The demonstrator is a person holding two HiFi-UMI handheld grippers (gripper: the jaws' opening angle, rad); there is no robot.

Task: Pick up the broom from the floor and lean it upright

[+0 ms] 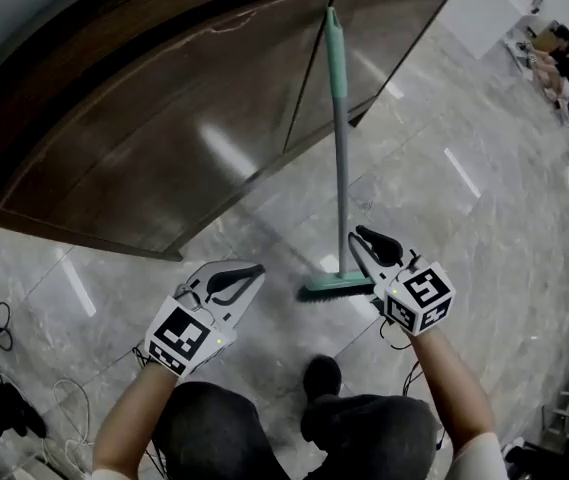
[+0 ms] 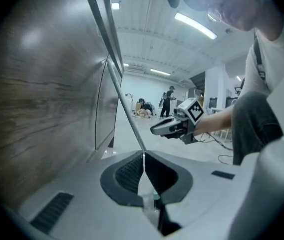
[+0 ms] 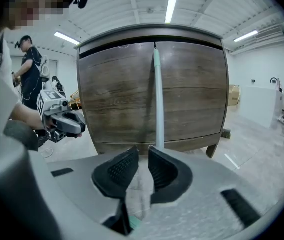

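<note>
Your broom (image 1: 341, 148) stands at centre frame, leaning on the cabinet (image 1: 164, 118), head on the floor (image 1: 464, 228). The left hand-held gripper (image 1: 256, 272) has its jaws together and empty. The right hand-held gripper (image 1: 356, 236) is slightly parted and empty, beside the head. Bump the head and the broom may slide down.

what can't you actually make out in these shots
Right gripper view: the broom shows only its handle; its head is hidden behind the right tool.
Head view: the cabinet is cut off by the left edge.
Left gripper view: the people far back are too small to tell what they are doing.
</note>
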